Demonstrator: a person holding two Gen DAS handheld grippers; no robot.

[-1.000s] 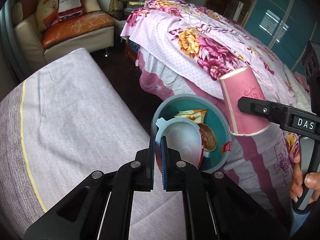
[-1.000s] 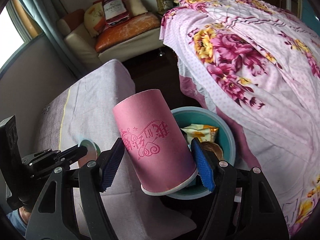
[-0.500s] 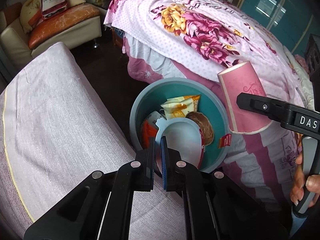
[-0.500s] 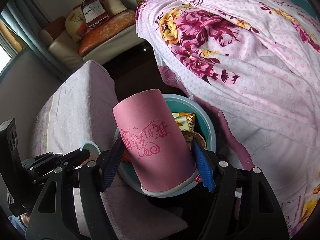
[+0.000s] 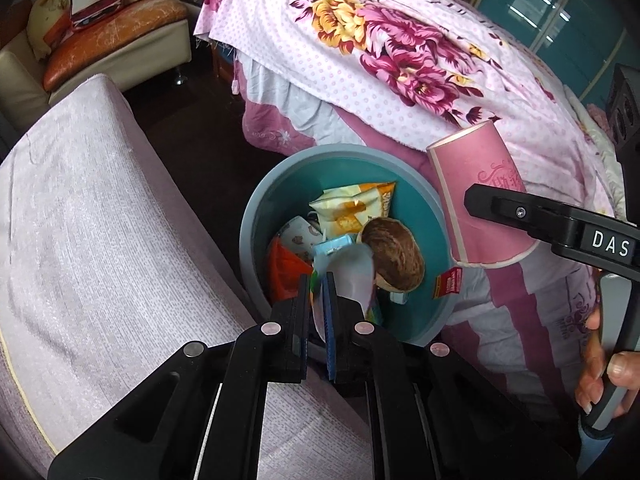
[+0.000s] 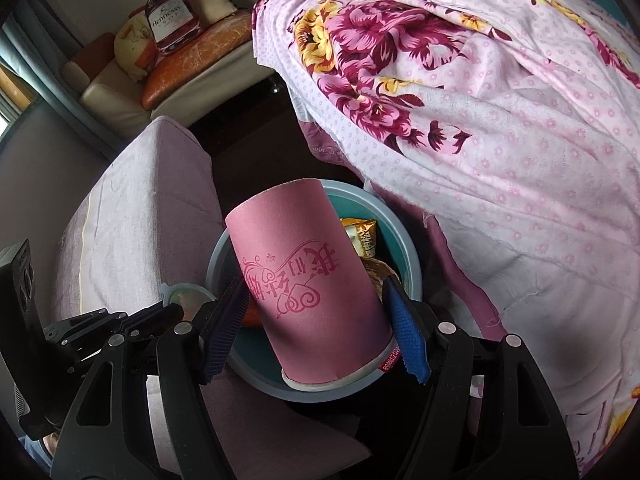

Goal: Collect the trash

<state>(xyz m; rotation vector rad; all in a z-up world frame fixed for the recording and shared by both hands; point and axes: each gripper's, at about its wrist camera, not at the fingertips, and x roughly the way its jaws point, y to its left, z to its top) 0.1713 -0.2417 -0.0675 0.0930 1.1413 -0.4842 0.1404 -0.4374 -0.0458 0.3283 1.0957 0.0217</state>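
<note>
A round teal bin (image 5: 256, 216) stands on the dark floor between a bench and a bed, with a snack bag (image 5: 356, 208), a brown lump (image 5: 396, 256) and a red wrapper (image 5: 284, 268) inside. My left gripper (image 5: 319, 280) hovers over the bin's near rim, shut on the edge of a pale plastic lid (image 5: 352, 272) that tilts over the trash. My right gripper (image 6: 315, 284) is shut on a pink paper cup (image 6: 312, 280), held mouth toward the camera above the bin (image 6: 408, 256). In the left wrist view the cup (image 5: 480, 200) hangs over the bin's right rim.
A bed with a floral quilt (image 5: 400, 40) crowds the bin's right side. A lilac-covered bench (image 5: 100, 220) lies on its left. A cream sofa (image 5: 120, 40) with cushions sits at the back. A person's hand (image 5: 600, 360) grips the right tool's handle.
Both grippers have come down and closer to the bin, which now fills more of each view. The lid has tipped from face-on to a slanted, blurred pose.
</note>
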